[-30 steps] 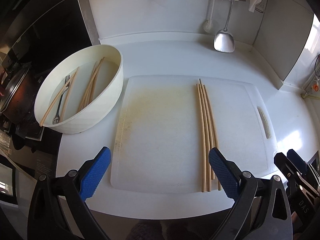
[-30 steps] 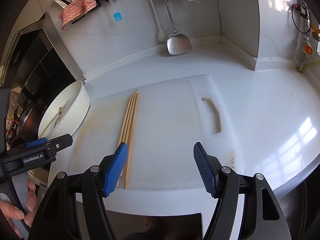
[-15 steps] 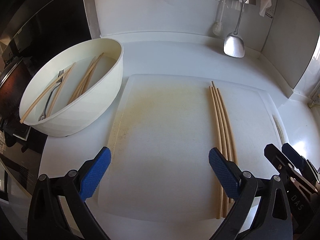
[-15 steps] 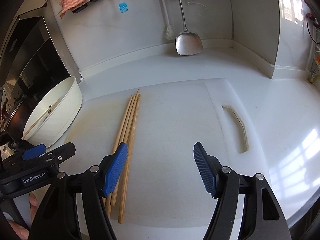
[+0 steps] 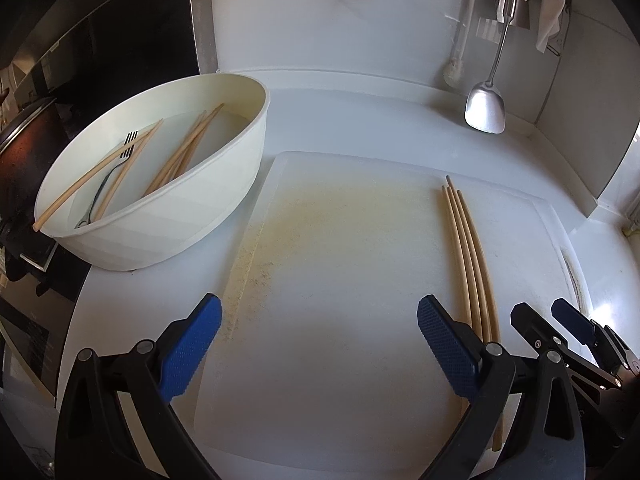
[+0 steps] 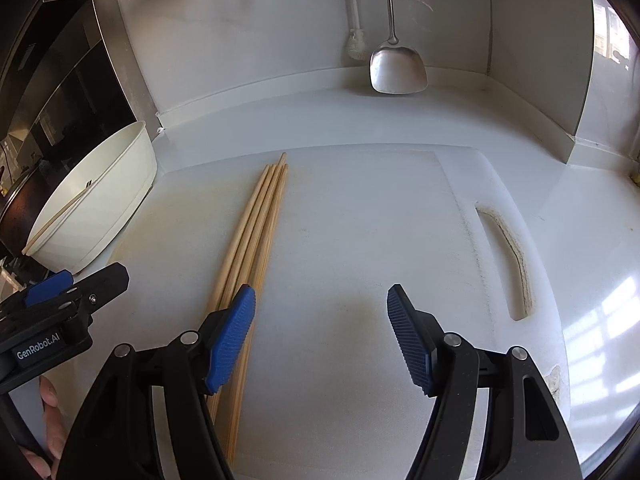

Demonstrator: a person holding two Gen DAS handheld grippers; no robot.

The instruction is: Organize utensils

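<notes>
Grippers lower, closer to cutting board (image 5: pixel 340 264) than a second ago; chopsticks (image 6: pixel 256 236) loom larger. Left gripper (image 5: pixel 320 344), right gripper (image 6: pixel 320 332) tilted down, jaws spread, empty.

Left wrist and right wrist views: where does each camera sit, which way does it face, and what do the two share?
Left wrist: on the left gripper, jaws open, facing down over the cutting board and the bowl; right gripper at its right edge.
Right wrist: on the right gripper, jaws open, facing down over the board; left gripper and fingers at lower left.
Shared: board, chopsticks, bowl, spatula.
</notes>
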